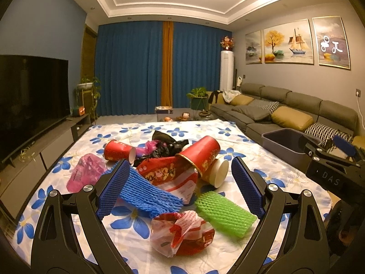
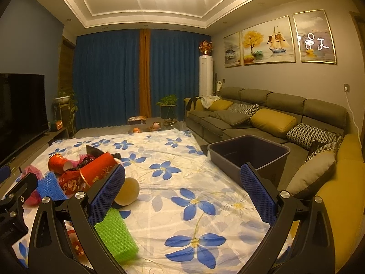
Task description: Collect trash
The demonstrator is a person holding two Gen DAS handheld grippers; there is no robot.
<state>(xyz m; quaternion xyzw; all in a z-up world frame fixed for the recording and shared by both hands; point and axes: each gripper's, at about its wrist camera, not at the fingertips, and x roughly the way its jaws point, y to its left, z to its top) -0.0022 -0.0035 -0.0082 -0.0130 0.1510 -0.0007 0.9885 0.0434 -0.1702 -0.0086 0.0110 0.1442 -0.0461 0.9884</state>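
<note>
Trash lies heaped on a flowered cloth [image 1: 127, 233]: a blue foam net [image 1: 148, 194], a green foam net [image 1: 225, 212], a crumpled red-and-white bag [image 1: 182, 233], two red paper cups [image 1: 203, 155] [image 1: 118, 151], a pink bag [image 1: 86, 173] and black plastic [image 1: 168, 141]. My left gripper [image 1: 180, 187] is open over the heap, its left pad [image 1: 114, 189] touching the blue net. My right gripper [image 2: 182, 196] is open over bare cloth, right of the green net [image 2: 116, 235] and the red cup [image 2: 98, 169]. A dark grey bin [image 2: 248, 157] stands to the right.
A grey sofa [image 2: 262, 123] with yellow and patterned cushions runs along the right side. A TV [image 1: 32, 100] on a low cabinet stands at the left. Blue curtains, plants and a white floor unit [image 1: 227, 70] are at the far end. The right gripper's body [image 1: 330, 166] shows in the left view.
</note>
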